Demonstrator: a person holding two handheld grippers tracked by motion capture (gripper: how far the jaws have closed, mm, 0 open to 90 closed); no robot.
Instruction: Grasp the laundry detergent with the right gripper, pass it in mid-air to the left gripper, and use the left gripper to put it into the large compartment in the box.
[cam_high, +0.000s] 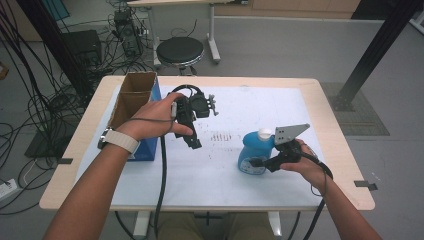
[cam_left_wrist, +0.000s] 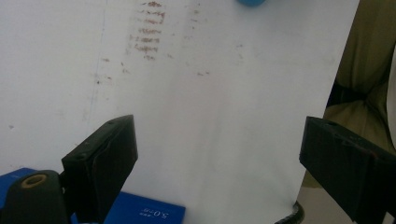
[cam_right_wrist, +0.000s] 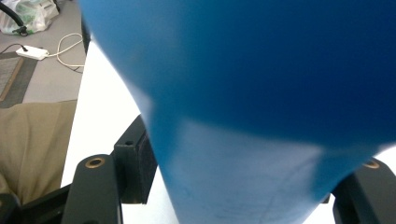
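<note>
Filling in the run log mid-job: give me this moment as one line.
left claw: open, empty, over mat | right claw: closing around blue bottle, grip not confirmed | bottle: upright on white mat | cardboard box: left of mat

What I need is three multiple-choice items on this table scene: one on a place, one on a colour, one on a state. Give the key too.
1. Where is the blue bottle?
A. inside the cardboard box
B. on the white mat, between the right gripper's jaws
C. on the stool

2. What colour is the bottle's cap?
A. red
B. black
C. white

3. How do the left gripper's jaws stand?
A. wide apart, nothing between them
B. shut on a cable
C. shut on the bottle

Key: 1 B, the right gripper view shows blue plastic between its jaws; 2 C, the high view shows a white top; 3 A, the left gripper view shows bare mat between the jaws.
</note>
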